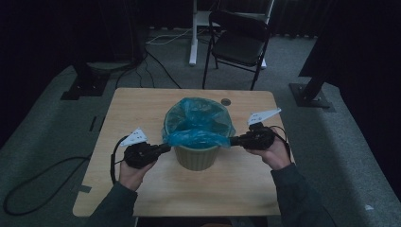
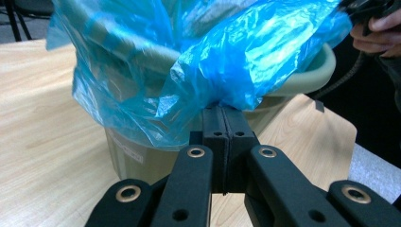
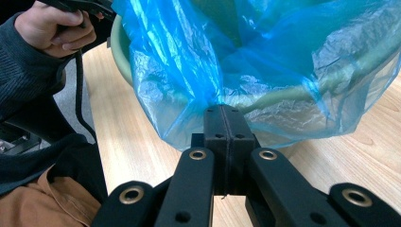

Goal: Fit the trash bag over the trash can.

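Note:
A pale green bin stands in the middle of the wooden table, lined with a blue plastic bag that drapes over its rim. My left gripper is at the bin's left side, shut on the bag's edge. At the bin's right side my right gripper is shut on the opposite edge of the bag. The film is pulled taut between the two jaws across the near rim. The bin's inside is mostly hidden by the bag.
A black folding chair stands on the carpet beyond the table's far edge, beside a white stand leg. A small round hole sits near the table's far edge. Black cables trail off the table to the left.

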